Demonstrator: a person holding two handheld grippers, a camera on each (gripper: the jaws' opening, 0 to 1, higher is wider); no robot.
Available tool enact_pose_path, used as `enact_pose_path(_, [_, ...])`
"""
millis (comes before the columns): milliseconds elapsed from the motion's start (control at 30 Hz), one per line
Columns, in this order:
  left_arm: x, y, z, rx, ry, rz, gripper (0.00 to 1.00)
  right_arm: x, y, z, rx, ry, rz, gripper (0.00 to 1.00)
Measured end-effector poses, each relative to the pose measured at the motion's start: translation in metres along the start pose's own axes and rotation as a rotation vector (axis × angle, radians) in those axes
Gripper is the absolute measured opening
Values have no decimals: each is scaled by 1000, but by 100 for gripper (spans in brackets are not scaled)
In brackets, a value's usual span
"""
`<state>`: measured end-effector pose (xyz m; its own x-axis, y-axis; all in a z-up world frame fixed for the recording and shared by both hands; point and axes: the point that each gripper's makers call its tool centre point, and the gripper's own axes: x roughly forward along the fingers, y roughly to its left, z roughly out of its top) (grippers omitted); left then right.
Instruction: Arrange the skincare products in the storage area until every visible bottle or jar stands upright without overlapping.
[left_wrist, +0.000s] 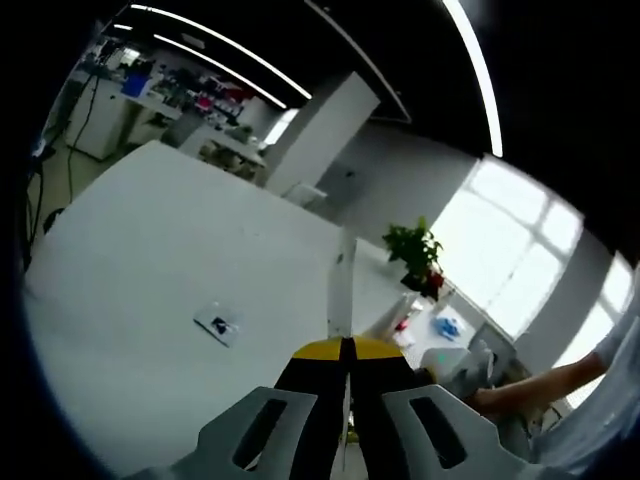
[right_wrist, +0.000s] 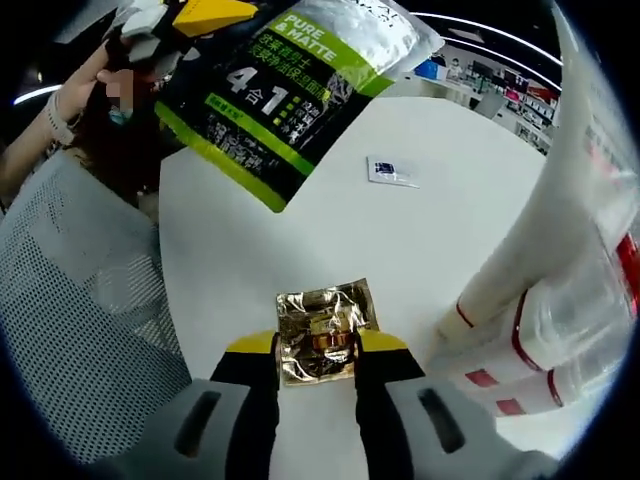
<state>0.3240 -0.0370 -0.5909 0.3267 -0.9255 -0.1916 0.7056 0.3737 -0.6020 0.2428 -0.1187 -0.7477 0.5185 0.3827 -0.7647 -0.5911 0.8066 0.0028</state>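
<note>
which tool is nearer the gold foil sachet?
Right. The right tool is clamped on the gold foil sachet. The left tool is up away from it, holding the green-and-black pouch.

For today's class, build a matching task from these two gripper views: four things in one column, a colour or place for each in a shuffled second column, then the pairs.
Things
1. sachet between the right gripper's jaws
2. large pouch
3. small card
4. potted plant

Descriptions
A. lying flat on the white table
B. gold foil
C. by the bright window
D. black and green, hanging from the left gripper

Pairs: 1-B, 2-D, 3-A, 4-C
</note>
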Motion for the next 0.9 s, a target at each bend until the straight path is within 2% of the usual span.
enact_pose_path(133, [8,-4,-9,-5,34,-9,0,-11,3,-14,-23,36,31,29])
enact_pose_path(300, [20,-3,-20,-19,79,-4,0,-27,3,-31,-12,66,51,29])
enact_pose_path(633, [43,1,-39,-61,142,9,0,-56,-17,-66,35,100,30,29])
enact_pose_path(900, [58,-3,-53,-83,175,10,0,-75,-41,-89,56,142,-26,29])
